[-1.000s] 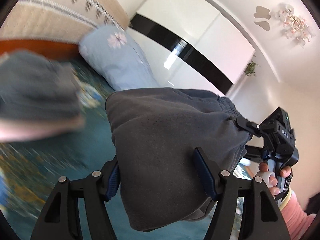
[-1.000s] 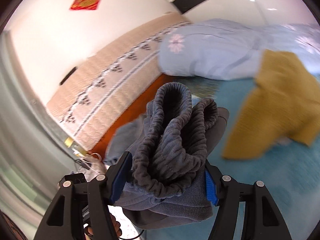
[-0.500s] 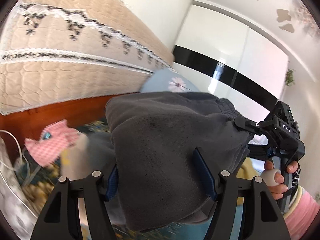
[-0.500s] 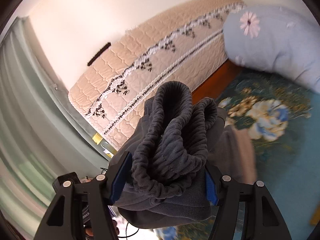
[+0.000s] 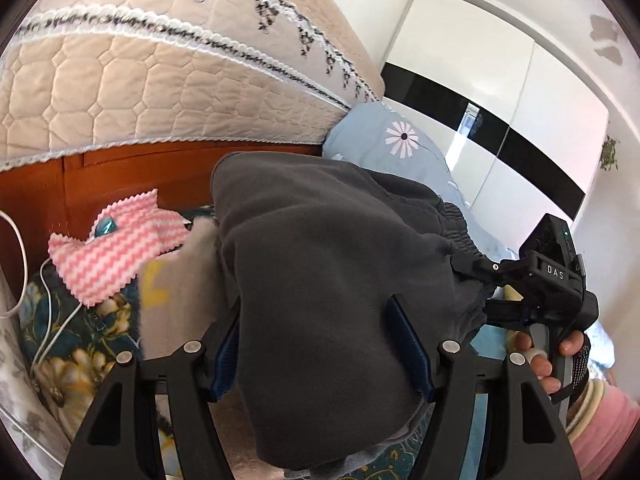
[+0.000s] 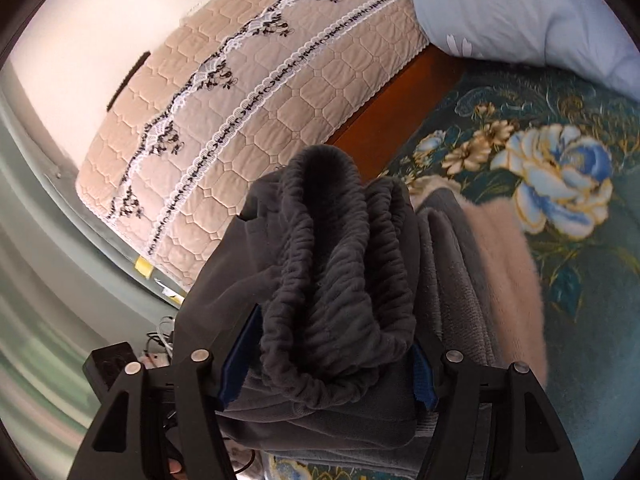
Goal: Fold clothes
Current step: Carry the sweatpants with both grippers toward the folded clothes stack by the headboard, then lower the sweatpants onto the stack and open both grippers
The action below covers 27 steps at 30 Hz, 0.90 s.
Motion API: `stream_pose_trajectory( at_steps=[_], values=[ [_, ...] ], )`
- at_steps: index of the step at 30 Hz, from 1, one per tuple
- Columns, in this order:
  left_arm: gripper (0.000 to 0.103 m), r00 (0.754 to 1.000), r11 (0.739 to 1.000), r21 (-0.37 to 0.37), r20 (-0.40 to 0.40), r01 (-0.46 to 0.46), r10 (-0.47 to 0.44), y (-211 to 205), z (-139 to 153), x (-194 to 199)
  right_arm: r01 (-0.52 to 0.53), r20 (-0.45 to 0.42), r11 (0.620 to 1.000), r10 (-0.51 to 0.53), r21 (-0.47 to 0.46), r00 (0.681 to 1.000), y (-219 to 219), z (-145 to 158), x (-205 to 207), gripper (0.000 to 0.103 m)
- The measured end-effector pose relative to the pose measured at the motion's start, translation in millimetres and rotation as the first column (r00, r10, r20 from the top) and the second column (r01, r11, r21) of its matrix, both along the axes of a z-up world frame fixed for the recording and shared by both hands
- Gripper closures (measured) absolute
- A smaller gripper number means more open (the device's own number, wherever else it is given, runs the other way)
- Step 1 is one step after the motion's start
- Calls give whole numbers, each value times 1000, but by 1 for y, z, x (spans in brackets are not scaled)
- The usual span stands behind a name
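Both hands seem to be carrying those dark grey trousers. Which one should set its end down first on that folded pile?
Probably the right hand-held gripper: its waistband end of the dark grey trousers hangs directly beside the folded pile.

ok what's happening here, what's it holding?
A person is carrying a folded dark grey garment with both handheld grippers above a bed with a floral bedspread. The left gripper clamps the smooth folded end; the right gripper clamps the bunched elastic waistband. Beneath it lies a stack of folded clothes, grey and pinkish-beige, close to the quilted headboard. The garment is not set down yet.
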<state>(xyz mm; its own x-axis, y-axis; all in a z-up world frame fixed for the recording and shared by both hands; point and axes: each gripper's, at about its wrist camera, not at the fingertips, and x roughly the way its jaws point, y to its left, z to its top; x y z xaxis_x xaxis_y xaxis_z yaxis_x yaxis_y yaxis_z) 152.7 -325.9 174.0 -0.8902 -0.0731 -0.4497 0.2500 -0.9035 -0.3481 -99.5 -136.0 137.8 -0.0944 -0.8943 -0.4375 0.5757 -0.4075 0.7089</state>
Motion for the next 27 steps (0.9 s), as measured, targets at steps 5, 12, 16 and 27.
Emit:
stream_pose_trajectory(
  at_steps=[5, 12, 16, 27],
  values=[
    [34, 1000, 1000, 12, 23, -2, 1, 0, 8, 0, -22, 4, 1000, 22, 18, 1000, 10, 11, -1, 32],
    [33, 996, 988, 123, 17, -91, 90, -27, 28, 29, -31, 21, 996, 30, 79, 999, 21, 25, -8, 31],
    [33, 994, 983, 150, 24, -108, 106, -32, 37, 34, 33, 19, 996, -35, 84, 999, 29, 39, -18, 31],
    [33, 998, 999, -52, 70, 6, -2, 18, 88, -15, 204, -323, 938, -108, 280, 940, 3, 117, 4, 31]
  ],
)
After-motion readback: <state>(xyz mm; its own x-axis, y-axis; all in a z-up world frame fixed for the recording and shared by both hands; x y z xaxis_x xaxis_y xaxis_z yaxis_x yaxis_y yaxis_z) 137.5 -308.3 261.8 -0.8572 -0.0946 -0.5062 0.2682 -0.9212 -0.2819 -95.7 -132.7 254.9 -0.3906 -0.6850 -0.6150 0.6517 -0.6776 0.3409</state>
